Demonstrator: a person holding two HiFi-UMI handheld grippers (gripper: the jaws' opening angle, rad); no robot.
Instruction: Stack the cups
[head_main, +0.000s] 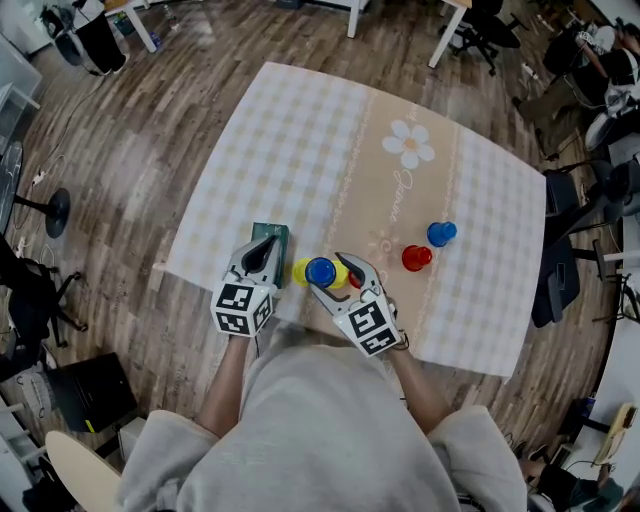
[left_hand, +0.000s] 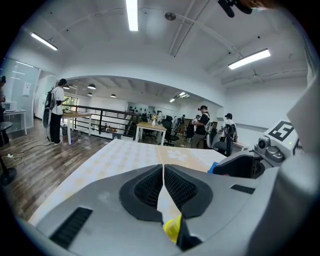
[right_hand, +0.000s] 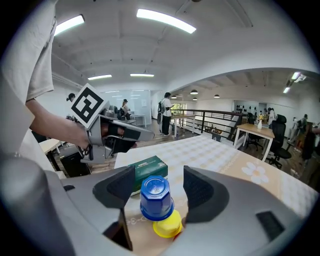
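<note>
An upside-down blue cup sits on a yellow cup near the table's front edge; the pair shows in the head view as the blue cup over the yellow cup. My right gripper is open, a jaw on each side of the blue cup with a gap on both sides. In the head view the right gripper is at this stack. My left gripper is just left of it, shut and empty, seen shut in its own view. A red cup and a second blue cup stand to the right.
A green box lies under the left gripper's tips, also seen as the green box behind the stack. The checked tablecloth has a beige flower strip. Chairs and desks stand around the table; people stand far off.
</note>
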